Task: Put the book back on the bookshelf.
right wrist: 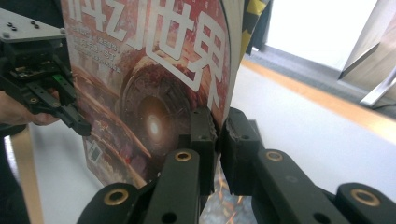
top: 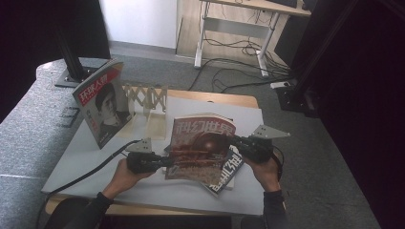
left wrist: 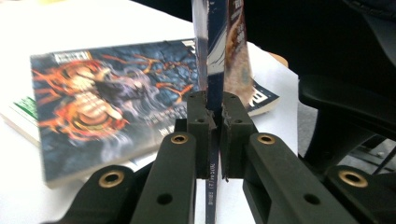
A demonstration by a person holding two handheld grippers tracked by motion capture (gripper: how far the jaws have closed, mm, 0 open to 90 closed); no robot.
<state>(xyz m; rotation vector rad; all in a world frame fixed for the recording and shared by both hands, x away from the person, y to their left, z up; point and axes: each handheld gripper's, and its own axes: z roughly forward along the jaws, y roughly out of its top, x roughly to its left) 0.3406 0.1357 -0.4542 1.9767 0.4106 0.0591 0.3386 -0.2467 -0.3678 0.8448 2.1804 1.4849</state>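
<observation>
A red magazine (top: 200, 145) with white characters on its cover hangs upright over the white board, held by both grippers. My left gripper (top: 168, 161) is shut on its lower left edge; in the left gripper view the jaws (left wrist: 215, 109) pinch the magazine (left wrist: 215, 70) edge-on. On the opposite, right edge my right gripper (top: 232, 141) is shut, and the right gripper view has its jaws (right wrist: 217, 128) clamped on the cover (right wrist: 154, 93). The left gripper (right wrist: 77, 123) and its hand sit at the left of that view.
Under the held magazine lies a small stack (top: 227, 174), topped by a cover with flame art (left wrist: 102, 107). A portrait magazine (top: 102, 105) stands by a wooden accordion rack (top: 145, 98). The white board (top: 95, 157) ends near my forearms. Cables cross the floor behind.
</observation>
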